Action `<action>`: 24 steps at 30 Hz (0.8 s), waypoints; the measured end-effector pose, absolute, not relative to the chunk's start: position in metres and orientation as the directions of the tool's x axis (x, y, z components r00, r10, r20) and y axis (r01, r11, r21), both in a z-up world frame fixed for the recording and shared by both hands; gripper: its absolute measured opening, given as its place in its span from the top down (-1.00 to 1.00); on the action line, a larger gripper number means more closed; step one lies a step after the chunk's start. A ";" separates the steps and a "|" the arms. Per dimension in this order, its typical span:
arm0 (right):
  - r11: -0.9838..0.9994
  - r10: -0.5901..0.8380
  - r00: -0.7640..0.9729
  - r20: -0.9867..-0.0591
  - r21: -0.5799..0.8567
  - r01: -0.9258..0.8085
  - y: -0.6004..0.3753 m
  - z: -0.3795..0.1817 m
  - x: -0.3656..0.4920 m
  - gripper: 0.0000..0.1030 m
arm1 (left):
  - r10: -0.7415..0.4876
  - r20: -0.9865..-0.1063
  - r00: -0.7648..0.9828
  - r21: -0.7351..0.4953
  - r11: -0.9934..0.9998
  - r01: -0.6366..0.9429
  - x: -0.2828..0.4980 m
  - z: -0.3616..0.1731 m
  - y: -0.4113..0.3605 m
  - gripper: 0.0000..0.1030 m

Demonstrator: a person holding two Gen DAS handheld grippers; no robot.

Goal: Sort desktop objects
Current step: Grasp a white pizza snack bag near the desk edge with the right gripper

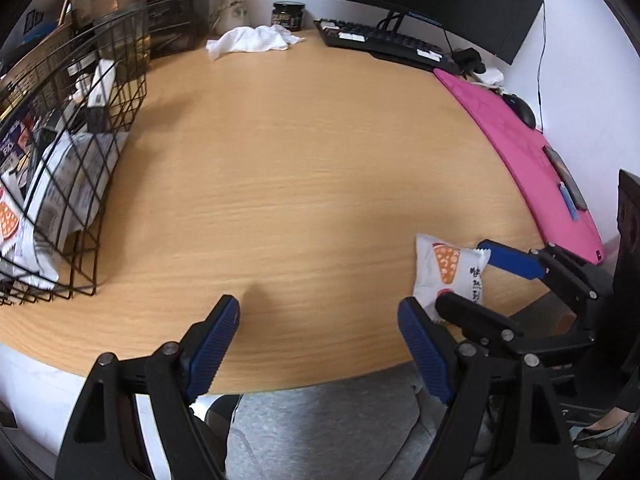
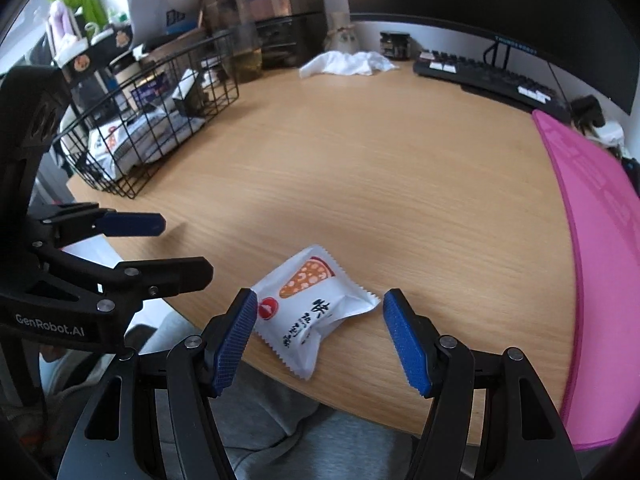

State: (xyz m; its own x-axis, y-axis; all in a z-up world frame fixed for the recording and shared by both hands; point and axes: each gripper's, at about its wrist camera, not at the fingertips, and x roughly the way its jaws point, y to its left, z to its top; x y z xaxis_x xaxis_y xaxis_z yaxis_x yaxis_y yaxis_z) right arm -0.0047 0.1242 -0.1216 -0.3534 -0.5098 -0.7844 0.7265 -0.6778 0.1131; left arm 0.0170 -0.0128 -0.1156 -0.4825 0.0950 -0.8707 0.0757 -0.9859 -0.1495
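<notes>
Two fisheye views, each from a camera mounted on a hand-held gripper, look forward and steeply down along their own fingers at a wooden desk from close above its near edge. The left wrist view has the wire basket at left, the snack packet lower right. The right wrist view sits nearer the packet, bottom centre. Both share the desk, basket, white cloth, keyboard, pink mat.

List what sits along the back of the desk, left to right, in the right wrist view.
wire basket → white cloth → dark jar → keyboard → pink mat
</notes>
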 end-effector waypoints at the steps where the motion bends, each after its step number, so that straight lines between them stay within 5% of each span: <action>1: -0.677 -0.508 -0.356 -0.785 0.107 0.728 0.123 -0.122 -0.003 -0.26 | 0.092 -0.872 -0.480 -0.148 -0.986 0.079 0.018 -0.117 -0.014 -0.61; 8: -0.645 -0.481 -0.376 -0.792 0.030 0.764 0.109 -0.125 0.010 -0.26 | 0.055 -0.874 -0.482 -0.109 -0.990 0.085 0.021 -0.121 -0.015 -0.61; 15: -0.652 -0.483 -0.375 -0.791 0.039 0.758 0.114 -0.123 0.001 0.18 | 0.047 -0.874 -0.484 -0.099 -0.992 0.083 0.019 -0.122 -0.015 -0.63; 24: -0.717 -0.445 -0.428 -0.787 0.026 0.697 0.132 -0.120 -0.024 0.37 | 0.047 -0.875 -0.483 -0.097 -0.992 0.079 0.016 -0.122 -0.014 -0.65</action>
